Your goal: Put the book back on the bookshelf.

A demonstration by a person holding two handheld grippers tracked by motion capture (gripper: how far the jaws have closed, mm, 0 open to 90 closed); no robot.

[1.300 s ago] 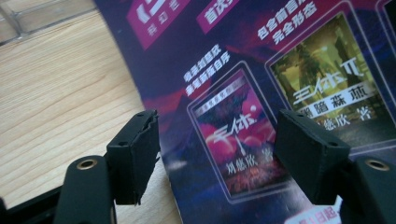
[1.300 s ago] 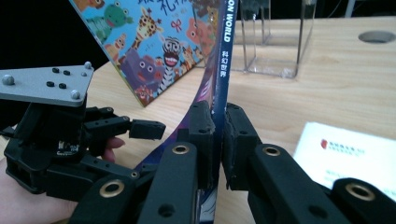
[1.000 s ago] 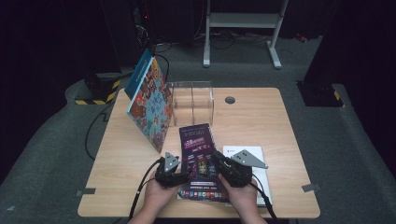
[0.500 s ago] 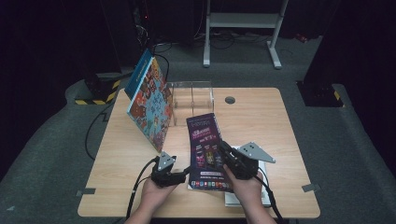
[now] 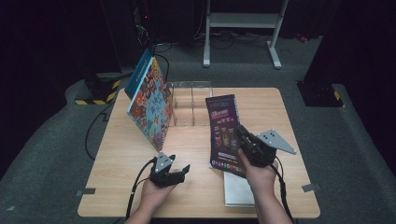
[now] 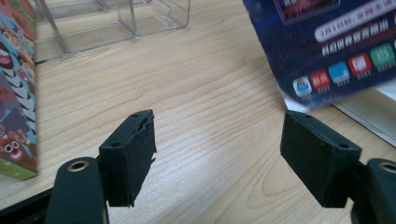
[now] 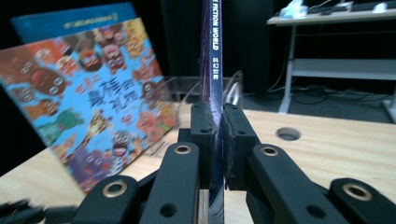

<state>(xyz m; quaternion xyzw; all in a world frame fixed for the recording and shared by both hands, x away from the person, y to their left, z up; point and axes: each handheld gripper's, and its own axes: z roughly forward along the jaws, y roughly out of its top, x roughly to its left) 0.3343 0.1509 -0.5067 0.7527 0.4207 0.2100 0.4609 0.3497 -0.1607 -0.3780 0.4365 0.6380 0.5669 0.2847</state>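
Magazine (image 5: 225,132) lifted off wooden table (image 5: 116,154) since earlier – right gripper (image 5: 246,140) jaws clenched on it, left gripper (image 5: 180,171) jaws released

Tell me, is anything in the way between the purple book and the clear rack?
Nothing visible is. The right gripper holds the purple book with its far edge near the clear rack. The colourful book leans beside the rack, off to the side.

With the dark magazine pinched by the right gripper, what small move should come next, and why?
Probably carry the dark magazine on toward the clear rack and stand it in a slot. The right gripper clamps its spine, the left gripper is open and off it, and the colourful book already leans there.
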